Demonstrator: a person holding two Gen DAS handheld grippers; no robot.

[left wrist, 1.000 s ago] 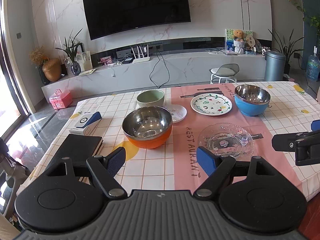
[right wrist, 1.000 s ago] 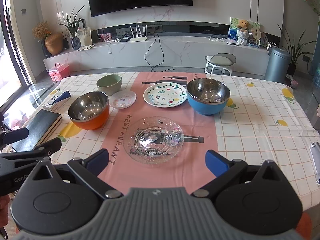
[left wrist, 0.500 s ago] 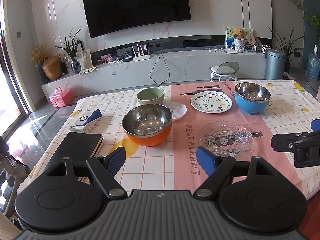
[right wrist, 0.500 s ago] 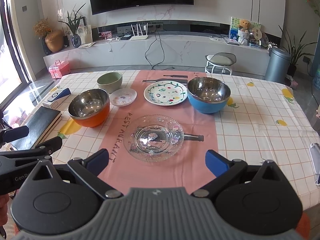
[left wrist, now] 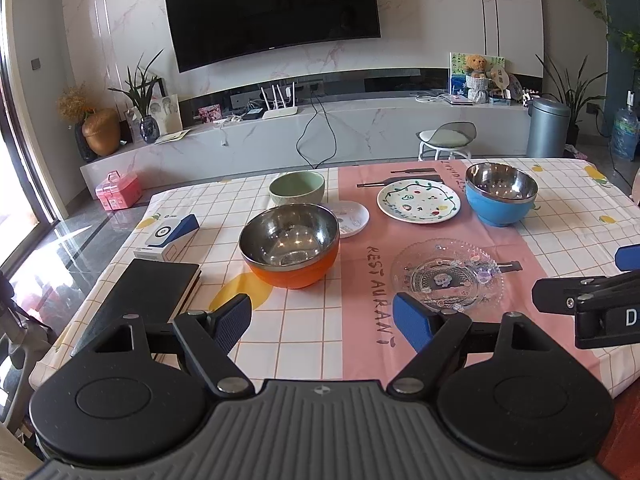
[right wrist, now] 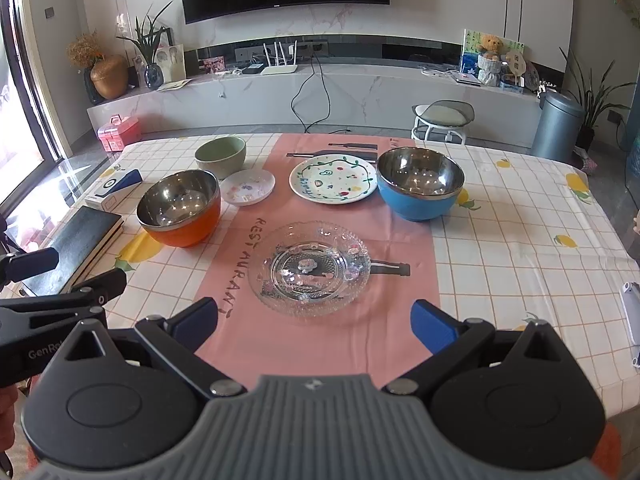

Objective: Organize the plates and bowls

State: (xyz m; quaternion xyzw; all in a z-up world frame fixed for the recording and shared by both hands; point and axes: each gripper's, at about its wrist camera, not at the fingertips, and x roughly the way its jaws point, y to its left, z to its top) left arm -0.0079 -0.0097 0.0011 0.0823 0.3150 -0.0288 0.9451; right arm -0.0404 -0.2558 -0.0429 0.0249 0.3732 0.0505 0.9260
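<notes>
Above the counter's near edge (right wrist: pixel 520 320) we held both sets of jaws spread and empty, judging it best to pinch the glass plate (right wrist: pixel 309 267) by its near rim, lifting it level.

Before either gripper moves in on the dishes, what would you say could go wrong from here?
1. The glass plate lies flat on the tablecloth; open fingers may slide over its thin rim or drag the cloth.
2. The orange bowl sits close to the small saucer; lifting it carelessly could knock the saucer.
3. The left gripper and right gripper hover close together and might collide.
</notes>
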